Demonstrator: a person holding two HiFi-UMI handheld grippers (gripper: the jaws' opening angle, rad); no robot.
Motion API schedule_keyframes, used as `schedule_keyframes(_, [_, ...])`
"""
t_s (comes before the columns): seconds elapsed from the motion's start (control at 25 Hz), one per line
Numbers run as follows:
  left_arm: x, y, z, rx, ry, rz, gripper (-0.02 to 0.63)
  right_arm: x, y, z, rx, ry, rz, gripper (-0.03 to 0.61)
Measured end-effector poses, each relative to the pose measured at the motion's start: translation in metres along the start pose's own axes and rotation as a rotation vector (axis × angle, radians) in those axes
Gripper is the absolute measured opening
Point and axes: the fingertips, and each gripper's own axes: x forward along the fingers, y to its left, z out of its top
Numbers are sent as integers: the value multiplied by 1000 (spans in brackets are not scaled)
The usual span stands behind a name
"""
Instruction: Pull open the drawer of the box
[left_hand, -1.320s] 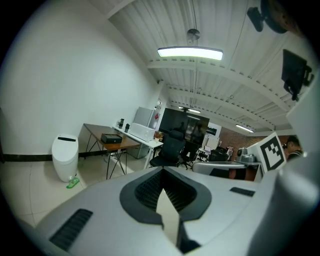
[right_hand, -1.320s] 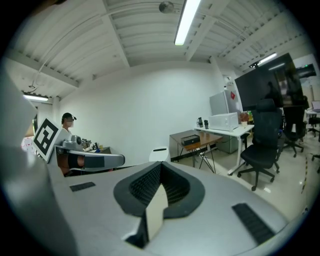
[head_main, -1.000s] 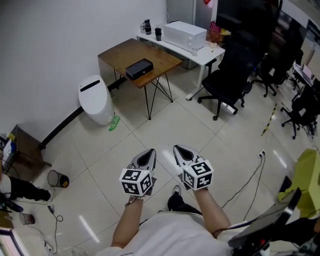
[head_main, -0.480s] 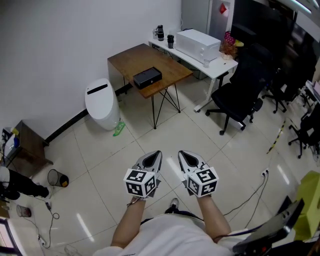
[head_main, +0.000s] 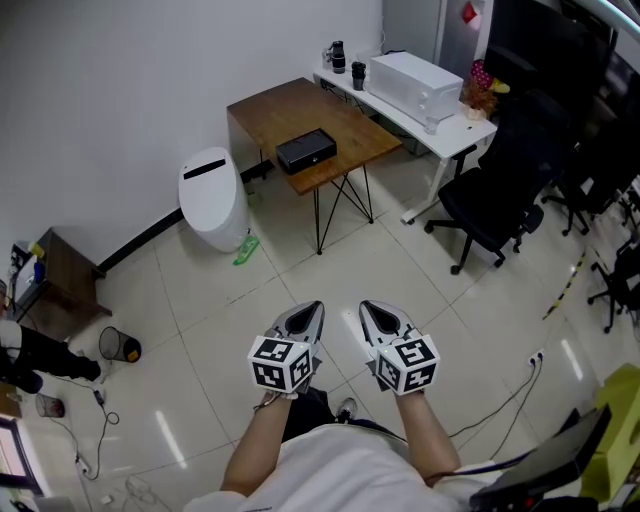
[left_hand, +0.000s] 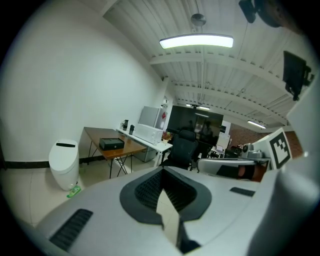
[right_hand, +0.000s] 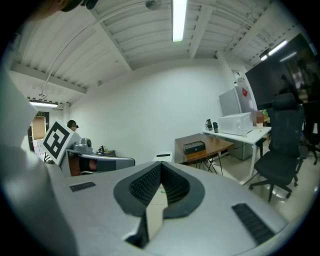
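Now holds left gripper (head_main: 312, 308) and right gripper (head_main: 372, 308) side by side above the tiled floor (head_main: 300, 270), each with jaws pressed together and nothing between them. Faces the black box (head_main: 306, 150), which lies on the brown desk (head_main: 275, 105) near its front edge, well apart from both grippers.

Head camera looks steeply down from above the person: left gripper (head_main: 311, 308) and right gripper (head_main: 368, 306) lower centre, wooden table (head_main: 275, 108) with black box (head_main: 306, 150) far off, upper centre. Each gripper camera rides low on its gripper, facing nearly level along the jaws. All three views share table and box: mid-left in the left gripper view, right of centre in the right.
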Motion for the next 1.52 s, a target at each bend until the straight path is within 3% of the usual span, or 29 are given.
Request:
schedule_keyframes(0.44, [60, 39, 21, -7, 12, -12, 2, 54, -41, 14, 4, 16, -22, -14])
schedule_keyframes(1.04, [145, 126, 71, -23, 14, -13, 2, 164, -100, 52, 17, 28, -55, -14])
schedule_keyframes(1.52, [195, 174, 89, -20, 41, -28, 2, 226, -135, 66, 31, 46, -119, -14])
